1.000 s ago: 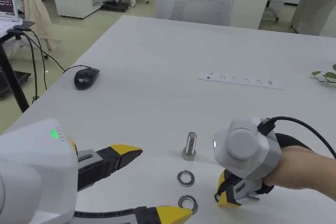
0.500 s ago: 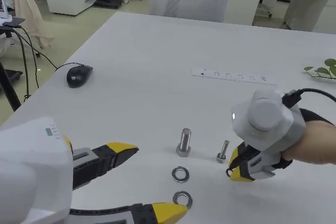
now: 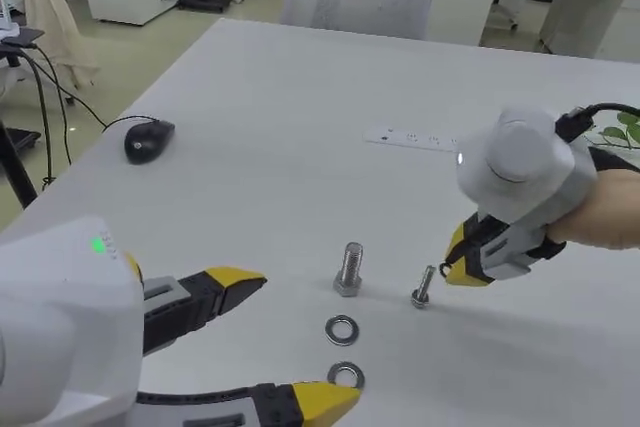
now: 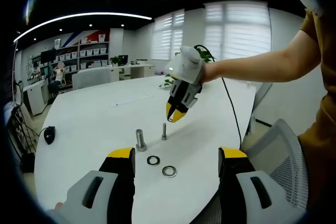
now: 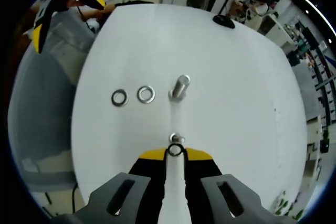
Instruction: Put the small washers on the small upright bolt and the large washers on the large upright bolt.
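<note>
The large bolt (image 3: 348, 269) and the small bolt (image 3: 423, 287) stand upright on the white table (image 3: 260, 127). Two large washers (image 3: 342, 329) (image 3: 346, 376) lie flat in front of the large bolt. My right gripper (image 3: 455, 269) hovers just right of and above the small bolt. In the right gripper view the right gripper (image 5: 175, 153) is shut on a small washer (image 5: 175, 150) close over the small bolt (image 5: 176, 139). My left gripper (image 3: 285, 339) is open near the front edge, left of the washers, holding nothing. In the left gripper view the large bolt (image 4: 140, 141) stands beyond the two washers (image 4: 153, 160).
A black mouse (image 3: 148, 139) lies at the table's left and a white power strip (image 3: 415, 139) further back. A grey chair (image 3: 355, 2) stands behind the far edge. Plant leaves (image 3: 625, 135) show at the right.
The right gripper has lifted off the table and moved up and back, uncovering the small bolt. The left gripper stays open and still.
</note>
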Demonstrator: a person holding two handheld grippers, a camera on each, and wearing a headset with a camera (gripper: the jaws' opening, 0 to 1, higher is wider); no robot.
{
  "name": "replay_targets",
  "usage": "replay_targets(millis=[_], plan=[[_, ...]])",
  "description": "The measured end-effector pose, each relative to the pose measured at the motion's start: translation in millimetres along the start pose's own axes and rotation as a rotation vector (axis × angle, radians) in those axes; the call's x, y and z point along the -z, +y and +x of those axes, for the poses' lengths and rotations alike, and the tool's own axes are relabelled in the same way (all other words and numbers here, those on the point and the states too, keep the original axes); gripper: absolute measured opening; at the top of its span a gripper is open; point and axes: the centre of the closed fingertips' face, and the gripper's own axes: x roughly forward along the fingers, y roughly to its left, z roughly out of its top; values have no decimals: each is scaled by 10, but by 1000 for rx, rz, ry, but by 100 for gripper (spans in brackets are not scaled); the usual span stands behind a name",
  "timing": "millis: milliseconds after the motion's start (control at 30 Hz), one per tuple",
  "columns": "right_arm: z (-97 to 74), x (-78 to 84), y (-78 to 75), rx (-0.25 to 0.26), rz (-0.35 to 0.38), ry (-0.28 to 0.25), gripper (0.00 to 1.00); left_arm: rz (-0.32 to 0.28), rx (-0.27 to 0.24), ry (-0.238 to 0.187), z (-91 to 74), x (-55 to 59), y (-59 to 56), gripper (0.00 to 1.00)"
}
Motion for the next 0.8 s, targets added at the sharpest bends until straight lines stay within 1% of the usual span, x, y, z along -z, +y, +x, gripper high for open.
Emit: replay_targets(millis=[100,367,533,800], plan=[[28,-11,-33,-2,-2,5,12,-3,-3,-3,-3,-3,8,63],[89,-24,-63,-21,-18,15,12,-20,-15,4,-6,41,47,63],[135,-20,-63,-35,-31,27,12,-23,-15,2,19,35,61,63],[202,-21,-76,-43,-48,37,12,-29,-20,1,25,45,83,63]])
